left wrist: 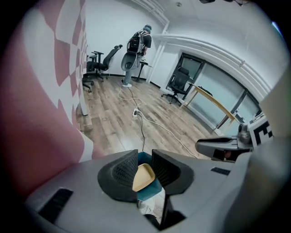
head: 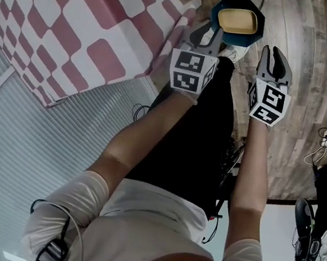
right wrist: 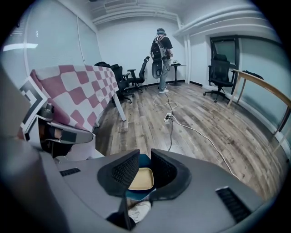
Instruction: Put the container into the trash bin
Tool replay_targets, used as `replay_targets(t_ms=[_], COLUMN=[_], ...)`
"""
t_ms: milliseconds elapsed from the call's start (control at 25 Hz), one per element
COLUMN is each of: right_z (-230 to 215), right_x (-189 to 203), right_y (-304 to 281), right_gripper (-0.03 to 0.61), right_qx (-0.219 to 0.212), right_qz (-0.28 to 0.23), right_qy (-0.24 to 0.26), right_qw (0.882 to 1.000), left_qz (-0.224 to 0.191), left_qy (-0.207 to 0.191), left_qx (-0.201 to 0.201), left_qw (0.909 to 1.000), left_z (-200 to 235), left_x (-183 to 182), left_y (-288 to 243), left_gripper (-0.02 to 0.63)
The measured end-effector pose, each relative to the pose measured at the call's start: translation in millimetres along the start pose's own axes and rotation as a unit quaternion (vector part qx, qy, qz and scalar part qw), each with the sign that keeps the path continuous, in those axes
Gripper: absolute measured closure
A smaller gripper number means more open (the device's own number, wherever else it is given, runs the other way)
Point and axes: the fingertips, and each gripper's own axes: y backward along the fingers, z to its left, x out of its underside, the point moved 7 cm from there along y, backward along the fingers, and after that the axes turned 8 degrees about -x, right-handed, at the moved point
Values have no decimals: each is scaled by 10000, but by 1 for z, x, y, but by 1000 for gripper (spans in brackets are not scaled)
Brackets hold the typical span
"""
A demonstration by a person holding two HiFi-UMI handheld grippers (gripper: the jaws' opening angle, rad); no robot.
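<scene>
The table (head: 75,28), under a red-and-white checked cloth, is cut off at the upper left. On the wooden floor (head: 304,87) beside it stands the dark teal trash bin (head: 260,23), its near rim hidden behind the left tongs (left wrist: 144,166). The tan container (head: 237,20) lies inside the bin. The left tongs and the right tongs (right wrist: 144,168) hang above it, jaws slightly parted and gripping nothing.

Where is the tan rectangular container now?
Head view, top centre: the tan container rests in the dark teal bin on the wooden floor, beyond the left gripper.
</scene>
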Motion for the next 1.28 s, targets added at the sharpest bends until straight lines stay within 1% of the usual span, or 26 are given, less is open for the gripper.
replay_targets(t_ms=[120,200,320,440,600,760,840,1080,1280], right_z=[4,9,19,35,52,71,82,115,136], right_x=[-22,-44,-83,-122,-176,-230,-255,-317,-353], right_y=[19,38,72,114,165,214,241,312,359], right_gripper=[509,509,509,511,511,511,511,511,512], right_qx=[-5,0,-63,-139,-196,-290,-323,-456,-540], right_qz=[-98,-217,-435,-638,-980,-1451,-1661,-2222,-2510], right_qy=[149,251,364,476,659,839,932,1172,1330], right_qw=[9998,9994,9984,9967,9928,9854,9812,9669,9573], left_qz=[-6,-47,-172,-365,-966,-1676,-1928,-2299,-2743], left_qy=[27,-29,-319,-623,-994,-1304,-1385,-1520,-1580], left_qx=[213,417,785,1107,1391,1522,1594,1780,1860], left_qw=[9998,9991,9963,9912,9805,9653,9583,9447,9302], left_z=[-17,-33,-59,-80,-99,-108,-111,-119,-123], left_x=[-12,-25,-49,-79,-138,-198,-221,-260,-293], left_y=[18,35,67,114,175,236,267,340,394], left_gripper=[529,529,529,529,529,529,529,529,529])
